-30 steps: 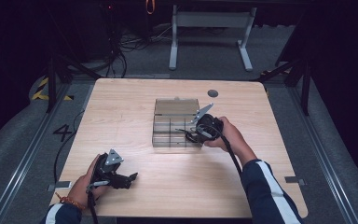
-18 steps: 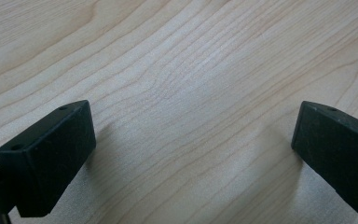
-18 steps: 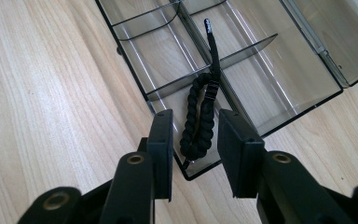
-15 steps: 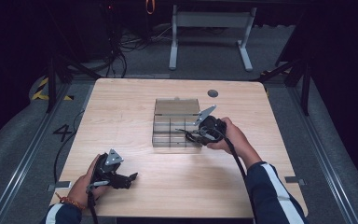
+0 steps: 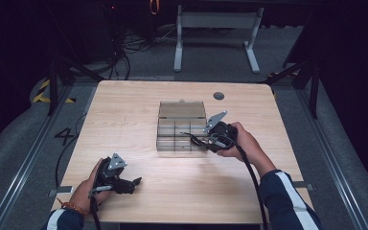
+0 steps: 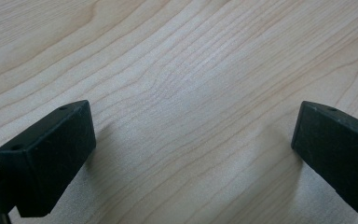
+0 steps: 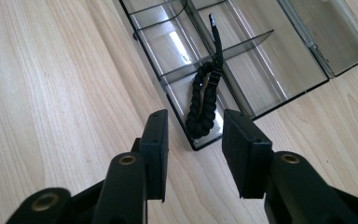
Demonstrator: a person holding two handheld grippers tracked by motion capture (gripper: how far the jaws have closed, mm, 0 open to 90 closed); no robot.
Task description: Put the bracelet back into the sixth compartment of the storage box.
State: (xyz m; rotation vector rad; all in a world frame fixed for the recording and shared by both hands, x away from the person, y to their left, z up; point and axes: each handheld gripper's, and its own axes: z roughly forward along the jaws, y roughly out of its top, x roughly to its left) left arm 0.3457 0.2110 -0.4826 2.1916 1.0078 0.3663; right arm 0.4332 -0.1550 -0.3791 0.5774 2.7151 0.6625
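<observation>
The braided cord [image 7: 202, 108] lies in the organiser box's [image 7: 279, 60] corner compartment; we'd back our released right gripper [image 7: 193, 140] off squarely; left gripper [image 6: 191, 140] gapes empty.

1. The table [image 5: 139, 103] has a pale wood-grain top.
2. A small dark round disc [image 5: 219, 96] sits in the top near the far right corner, perhaps a cable port.
3. Grey carpet floor [image 5: 9, 143] surrounds it.
4. A white desk frame [image 5: 215, 36] stands beyond the far edge.
5. Loose cables [image 5: 124, 45] lie far left.
6. Yellow-black tape [image 5: 43, 93] marks the left floor.
</observation>
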